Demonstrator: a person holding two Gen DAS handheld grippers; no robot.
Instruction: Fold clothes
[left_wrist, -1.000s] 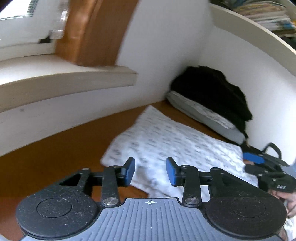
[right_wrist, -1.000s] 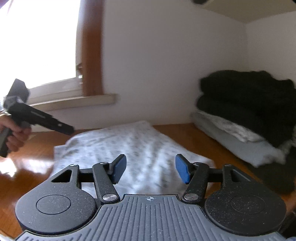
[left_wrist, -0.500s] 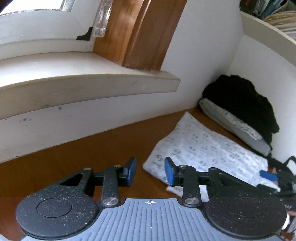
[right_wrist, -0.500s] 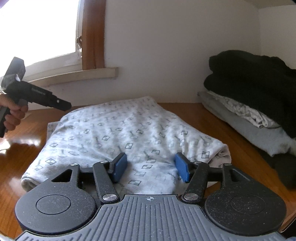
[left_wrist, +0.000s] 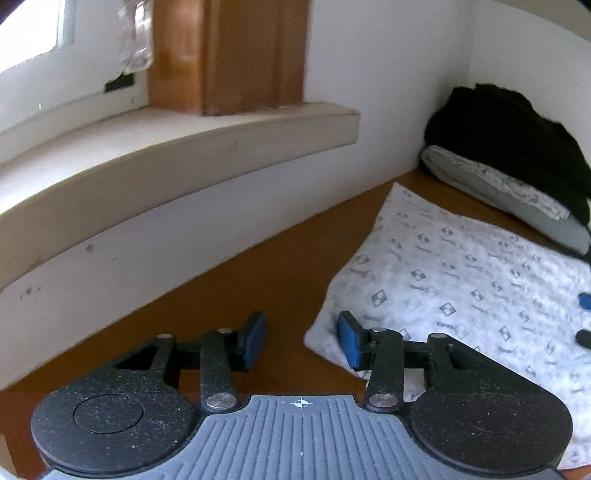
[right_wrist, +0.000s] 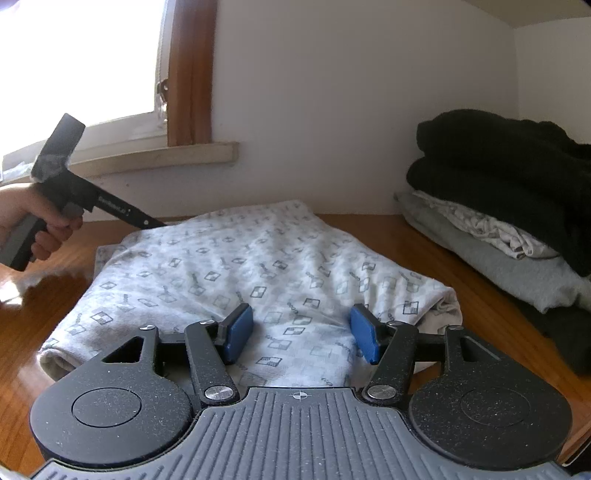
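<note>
Patterned garment (right_wrist: 258, 266) lay folded on wooden table (left_wrist: 258, 280) — left gripper (left_wrist: 302, 341) and right gripper (right_wrist: 301, 332) both spread wide, empty; any further fold wanted matched edge grips.

The counter (right_wrist: 436, 236) is a glossy, orange-brown wooden surface that runs up to a white wall at the back and meets a second white wall at the right, forming a corner. Window light glares off it at the left edge. Lying flat on the middle of it is a folded white garment (right_wrist: 236, 273) printed with small grey squares and lettering; its edges rest on the wood, with bare counter on all sides. In the corner sits a stack of folded clothes (right_wrist: 509, 221): a grey piece at the bottom directly on the wood, a crumpled white one above it, and bulky black knits on top. The stack lies near the white garment but apart from it.
</note>
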